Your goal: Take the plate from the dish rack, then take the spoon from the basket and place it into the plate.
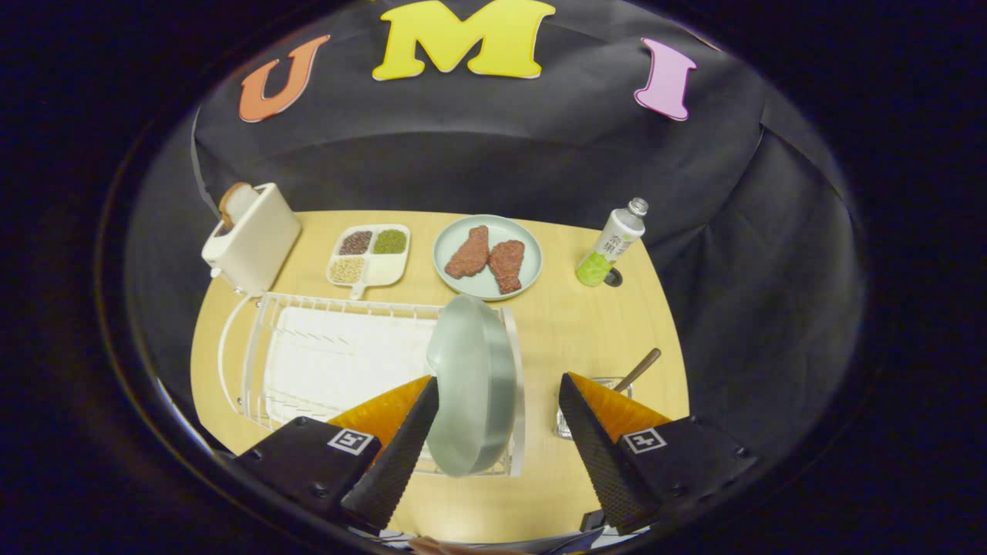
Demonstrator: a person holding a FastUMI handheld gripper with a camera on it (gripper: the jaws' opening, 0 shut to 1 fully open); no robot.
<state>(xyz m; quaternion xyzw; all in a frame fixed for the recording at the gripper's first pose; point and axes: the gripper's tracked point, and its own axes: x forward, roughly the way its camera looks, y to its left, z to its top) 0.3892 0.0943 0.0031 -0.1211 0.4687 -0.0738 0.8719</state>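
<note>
A pale green plate [472, 385] stands on edge at the right end of the white wire dish rack [308, 362]. My gripper [501, 389] is open above it, the left finger touching or just in front of the plate's left rim, the right finger well clear to its right. Behind the right finger sits a small clear basket [613, 385] with a brown spoon handle [638, 368] sticking out of it up and to the right.
On the wooden table [586, 324] beyond the rack: a cream toaster [250, 237] with bread, a divided tray of beans [370, 254], a green plate with two meat pieces [487, 256], and a green-labelled bottle [611, 243] at the right.
</note>
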